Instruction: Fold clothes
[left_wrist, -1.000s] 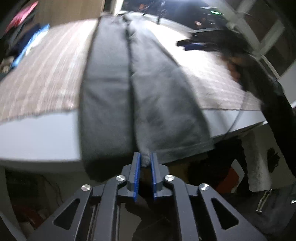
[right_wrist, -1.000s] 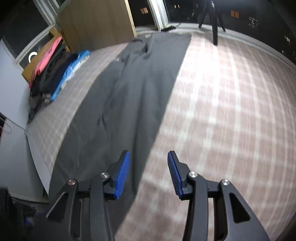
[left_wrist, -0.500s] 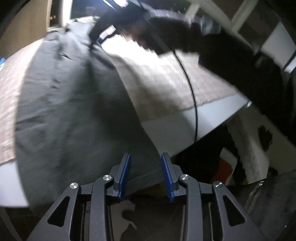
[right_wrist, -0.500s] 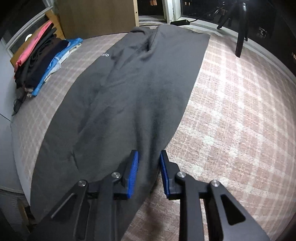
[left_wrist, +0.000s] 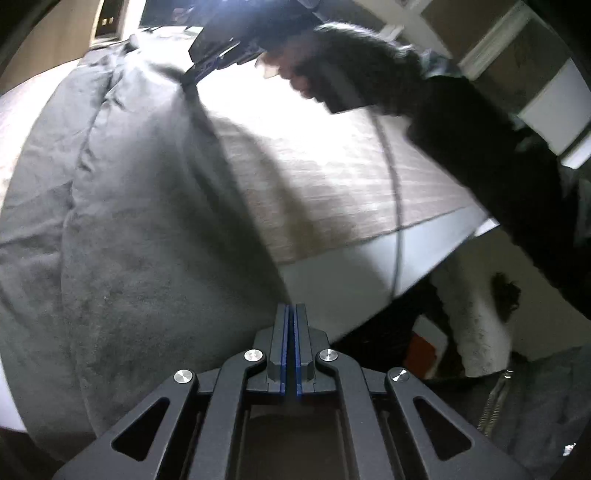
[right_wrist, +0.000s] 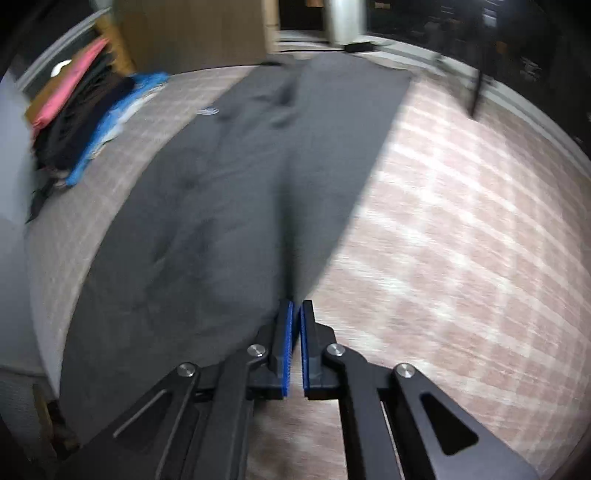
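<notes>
Left wrist view: the left gripper has its fingers pinched on the grey trousers at the bed edge; lift evenly. Right wrist view: the right gripper has its fingers clamped on their side edge; carry both together, keeping the cloth taut.

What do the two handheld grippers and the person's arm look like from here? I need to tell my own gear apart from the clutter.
Both the left gripper and the right gripper are matte black linkage frames with triangular cut-outs, silver round pivot bolts and blue pads lining the inner finger faces. From the left wrist view, the right gripper looks blurred, with a thin dark cable hanging below it, and the person's arm wears a dark sleeve.
</notes>
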